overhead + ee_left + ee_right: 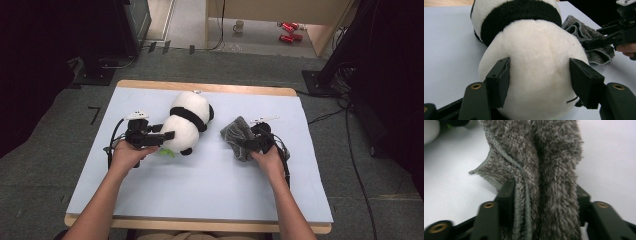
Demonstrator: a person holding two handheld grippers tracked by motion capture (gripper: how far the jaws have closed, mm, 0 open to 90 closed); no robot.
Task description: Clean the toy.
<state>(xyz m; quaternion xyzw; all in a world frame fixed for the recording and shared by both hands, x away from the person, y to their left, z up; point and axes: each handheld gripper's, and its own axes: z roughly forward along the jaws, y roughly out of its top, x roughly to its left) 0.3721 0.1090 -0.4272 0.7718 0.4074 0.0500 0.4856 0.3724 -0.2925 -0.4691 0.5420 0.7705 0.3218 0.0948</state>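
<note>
A black-and-white plush panda (187, 122) lies on the pale table cover (200, 190), left of centre. My left gripper (167, 136) reaches it from the left. In the left gripper view the panda's white body (536, 50) bulges between the two jaws of the left gripper (539, 75), rounded and not squeezed. A crumpled grey towel (236, 131) lies right of the panda. My right gripper (248, 143) has its jaws on either side of the towel's folds (549, 150), which fill the gap of the right gripper (544, 192) loosely. The towel (586, 32) and the right gripper (596, 41) also appear beyond the panda.
The table's wooden edge (200, 88) runs along the back. On the floor behind stand a mug (239, 26) and red cans (289, 31). Cables (350, 135) trail on the floor at the right. Dark equipment (100, 35) stands at the back left.
</note>
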